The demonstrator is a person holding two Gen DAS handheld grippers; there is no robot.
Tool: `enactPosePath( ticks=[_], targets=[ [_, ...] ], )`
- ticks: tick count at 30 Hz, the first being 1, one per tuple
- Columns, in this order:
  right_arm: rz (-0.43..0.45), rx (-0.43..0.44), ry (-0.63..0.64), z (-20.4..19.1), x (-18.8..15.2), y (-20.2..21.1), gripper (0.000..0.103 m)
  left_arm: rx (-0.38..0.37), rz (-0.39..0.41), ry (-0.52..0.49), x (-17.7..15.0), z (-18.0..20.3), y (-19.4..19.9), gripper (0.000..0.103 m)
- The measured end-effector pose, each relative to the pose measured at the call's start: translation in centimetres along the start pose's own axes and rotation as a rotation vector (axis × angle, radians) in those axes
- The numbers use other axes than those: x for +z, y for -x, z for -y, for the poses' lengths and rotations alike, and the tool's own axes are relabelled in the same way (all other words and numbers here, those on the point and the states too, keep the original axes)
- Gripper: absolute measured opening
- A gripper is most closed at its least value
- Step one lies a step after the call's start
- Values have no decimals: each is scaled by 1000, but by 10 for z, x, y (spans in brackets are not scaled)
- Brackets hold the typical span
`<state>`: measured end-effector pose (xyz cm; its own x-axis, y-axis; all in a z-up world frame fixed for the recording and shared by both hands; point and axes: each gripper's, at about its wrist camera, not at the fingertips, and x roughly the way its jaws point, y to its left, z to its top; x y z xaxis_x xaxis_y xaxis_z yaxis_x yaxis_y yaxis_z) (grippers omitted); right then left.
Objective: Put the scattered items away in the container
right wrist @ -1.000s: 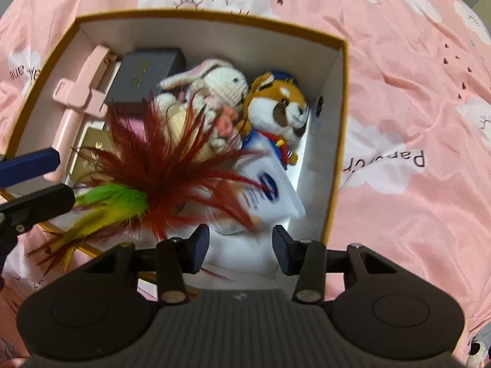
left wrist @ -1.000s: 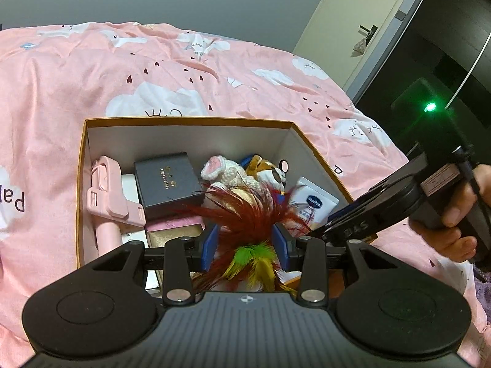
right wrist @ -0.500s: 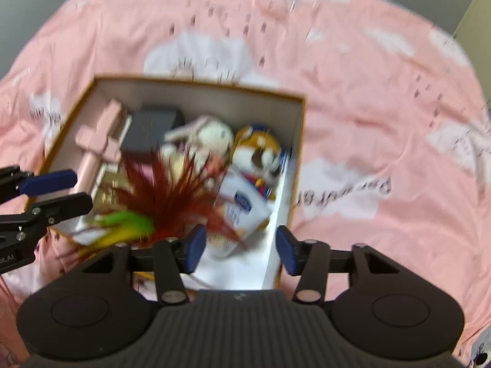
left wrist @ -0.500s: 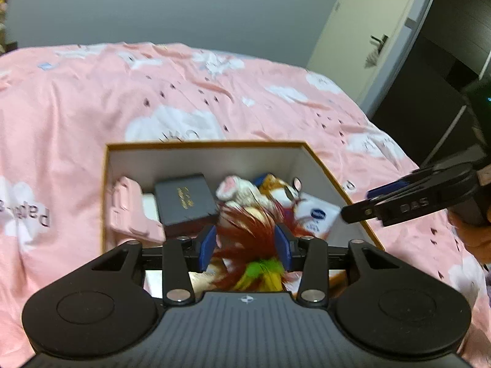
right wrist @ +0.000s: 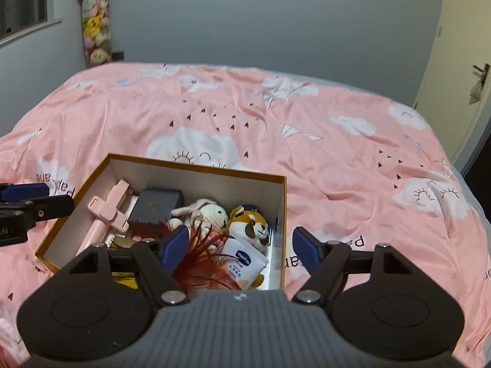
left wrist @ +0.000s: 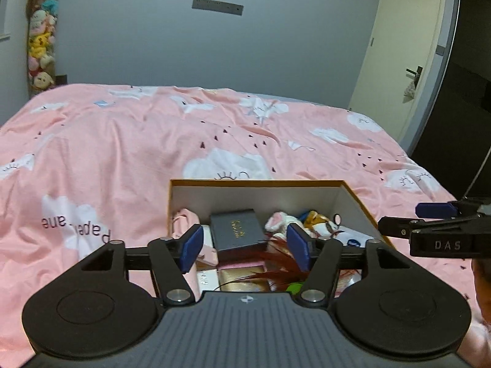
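The orange-rimmed cardboard box (left wrist: 254, 181) (right wrist: 196, 167) sits on the pink bed. Inside lie a red, green and yellow feather toy (left wrist: 276, 265) (right wrist: 202, 263), a dark gift box (left wrist: 236, 228), a pink phone holder (right wrist: 106, 211), a white bunny (right wrist: 208, 213), a fox plush (right wrist: 250, 225) and a white lotion sachet (right wrist: 244, 263). My left gripper (left wrist: 245, 248) hovers over the box's near end, its jaws opening with nothing pressed between them. My right gripper (right wrist: 239, 247) hangs above the box's right corner, jaws also opening and empty.
The pink cloud-print duvet (right wrist: 337, 153) spreads all around the box. A hanging column of plush toys (left wrist: 41, 40) is at the back left wall. A door (left wrist: 399, 61) and dark wardrobe stand at the right. A hand (left wrist: 481, 279) shows at the right edge.
Both grippers have risen, drawn back from the box and tilted up toward the room. Both sets of jaws have spread wider; the left has let go of the feather toy, which lies in the box.
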<state>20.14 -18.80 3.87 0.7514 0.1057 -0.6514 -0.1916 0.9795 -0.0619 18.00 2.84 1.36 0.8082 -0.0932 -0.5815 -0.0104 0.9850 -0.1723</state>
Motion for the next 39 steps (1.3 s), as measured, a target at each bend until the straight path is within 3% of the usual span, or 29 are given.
enactPosePath(
  ticks=[3,6,19,26,32,39],
  targets=[
    [48,-14,-36,-8,-15,2,79,34,20,-11,-9,2,0,81],
    [78,-10,-77,-14,-30,2,89,59,40,-1,-20,2,-3,85],
    [125,14,-141,-21,-69,-17,90,101,-11,48,-53,0,-31,88],
    [93,12,-160,-20,-81,-32,91,85,-54,25,-62,7,-44,88],
    [108,-26,-101,-27,-89,-42,97,98,-65,-22,-69,10,-55,90],
    [114,-43,-101,-29,-97,-55,98,156,-46,-70,-76,14,-67,91]
  ],
)
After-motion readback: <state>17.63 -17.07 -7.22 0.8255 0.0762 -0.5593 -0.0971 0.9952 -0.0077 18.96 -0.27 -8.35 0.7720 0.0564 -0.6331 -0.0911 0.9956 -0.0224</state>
